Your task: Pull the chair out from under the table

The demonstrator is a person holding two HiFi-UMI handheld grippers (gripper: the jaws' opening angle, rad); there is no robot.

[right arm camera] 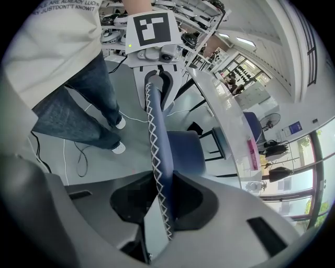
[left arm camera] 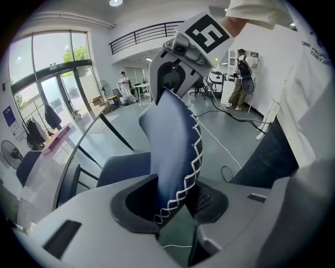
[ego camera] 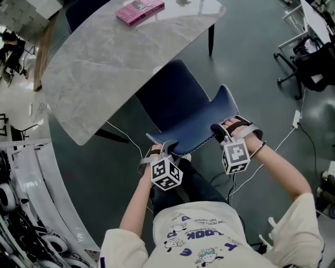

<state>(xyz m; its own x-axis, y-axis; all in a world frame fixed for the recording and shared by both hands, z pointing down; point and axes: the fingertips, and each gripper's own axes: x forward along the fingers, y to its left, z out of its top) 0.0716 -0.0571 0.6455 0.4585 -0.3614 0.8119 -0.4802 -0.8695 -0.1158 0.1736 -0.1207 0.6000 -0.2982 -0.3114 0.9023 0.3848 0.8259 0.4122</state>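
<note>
A navy chair (ego camera: 172, 99) with white stitching stands with its seat partly under the grey marble table (ego camera: 115, 57). Its backrest (ego camera: 194, 131) faces the person. My left gripper (ego camera: 166, 149) is shut on the backrest's top edge near its left corner. My right gripper (ego camera: 219, 132) is shut on the same edge near the right corner. In the left gripper view the stitched backrest edge (left arm camera: 172, 152) runs up from between the jaws of the left gripper (left arm camera: 172, 209) to the right gripper (left arm camera: 168, 86). In the right gripper view the edge (right arm camera: 157, 152) sits pinched in the right gripper (right arm camera: 159, 209).
A pink book (ego camera: 139, 10) lies on the table's far part. A black office chair (ego camera: 314, 63) stands at the right. A white cable (ego camera: 282, 141) trails on the grey floor by the right arm. White racks (ego camera: 31, 209) line the left. The person's legs are directly behind the chair.
</note>
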